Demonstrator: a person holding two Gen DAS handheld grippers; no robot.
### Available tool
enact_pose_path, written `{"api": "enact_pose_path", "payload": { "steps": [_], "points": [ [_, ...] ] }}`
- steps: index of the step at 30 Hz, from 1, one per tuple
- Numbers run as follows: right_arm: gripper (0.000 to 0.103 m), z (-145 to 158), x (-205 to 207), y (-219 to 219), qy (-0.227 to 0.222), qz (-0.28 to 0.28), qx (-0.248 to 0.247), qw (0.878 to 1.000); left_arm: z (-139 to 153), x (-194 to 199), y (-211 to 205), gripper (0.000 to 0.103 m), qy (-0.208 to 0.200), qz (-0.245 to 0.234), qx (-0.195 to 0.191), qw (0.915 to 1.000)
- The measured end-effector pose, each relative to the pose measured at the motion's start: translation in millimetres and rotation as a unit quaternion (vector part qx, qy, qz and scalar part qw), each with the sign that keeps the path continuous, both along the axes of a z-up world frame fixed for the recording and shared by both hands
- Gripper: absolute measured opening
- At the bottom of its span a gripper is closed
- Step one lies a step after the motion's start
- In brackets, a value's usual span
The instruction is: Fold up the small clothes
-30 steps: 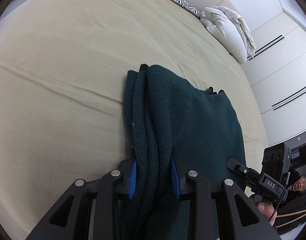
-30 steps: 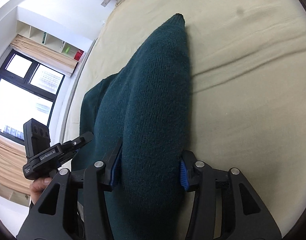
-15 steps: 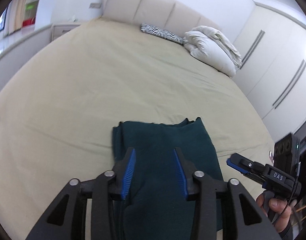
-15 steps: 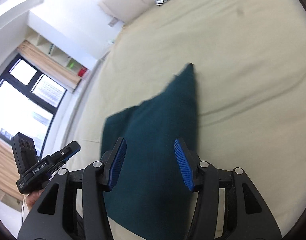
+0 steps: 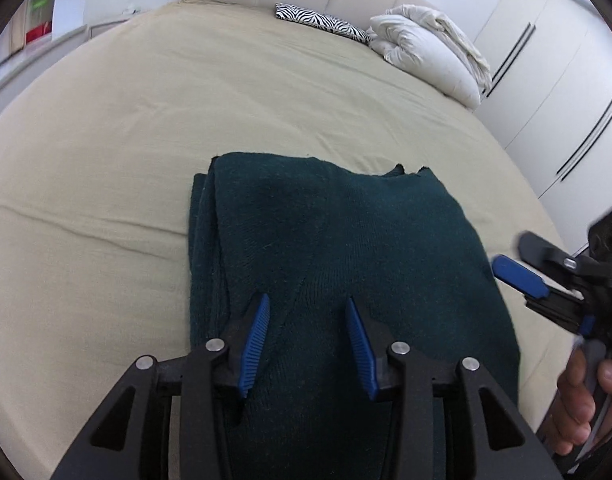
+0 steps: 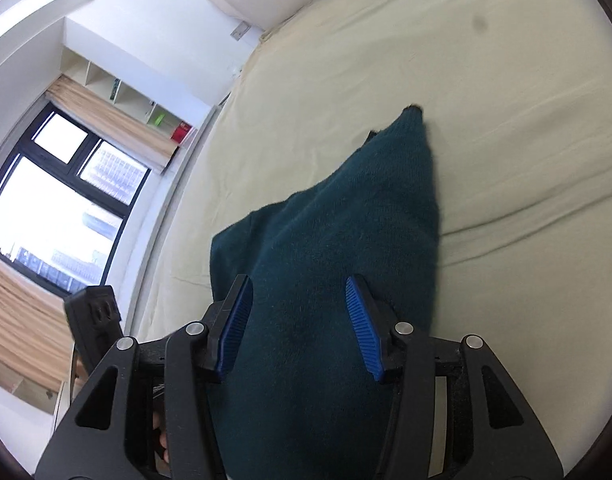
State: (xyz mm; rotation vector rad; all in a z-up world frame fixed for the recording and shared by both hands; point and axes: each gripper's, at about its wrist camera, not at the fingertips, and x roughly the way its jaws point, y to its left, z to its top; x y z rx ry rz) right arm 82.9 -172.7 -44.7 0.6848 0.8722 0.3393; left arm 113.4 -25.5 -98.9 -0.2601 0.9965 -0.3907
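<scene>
On the bed (image 5: 154, 128), near its foot, both grippers have just let go. The left gripper (image 5: 308, 334) has its blue fingers (image 5: 255, 336) parted about halfway with nothing pinched; a second ago they were clamped on a thick bunch of the dark green sweater (image 5: 326, 240). Same for the right gripper (image 6: 302, 322): fingers (image 6: 362, 328) stand apart, cloth only behind them, no press on it, where a second ago they squeezed the knit. Both tools now sit higher and further back than they did, so more bed shows.

Sweater now lies flat on the beige sheet as a neat folded rectangle, layered edges stacked along its left side, two small corners sticking up at the far edge. In the left view the right gripper and the hand (image 5: 586, 400) holding it are just off the sweater's right edge.

Reads as: last fold laid down and released, this garment looks about done. White duvet (image 5: 426, 52) and zebra pillow (image 5: 322, 22) at the headboard are well apart, untouched.
</scene>
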Motion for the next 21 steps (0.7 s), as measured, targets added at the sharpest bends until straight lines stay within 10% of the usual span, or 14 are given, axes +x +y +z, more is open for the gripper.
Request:
{"api": "enact_pose_path", "payload": {
  "steps": [9, 21],
  "points": [
    [0.046, -31, -56, 15, 0.008, 0.047, 0.021, 0.999, 6, -21, 18, 0.043, -0.002, -0.001, -0.032, 0.9995],
    [0.050, 62, -112, -11, -0.076, -0.029, -0.084, 0.993, 20, -63, 62, 0.056, -0.011, 0.063, -0.039, 0.9972]
  ]
}}
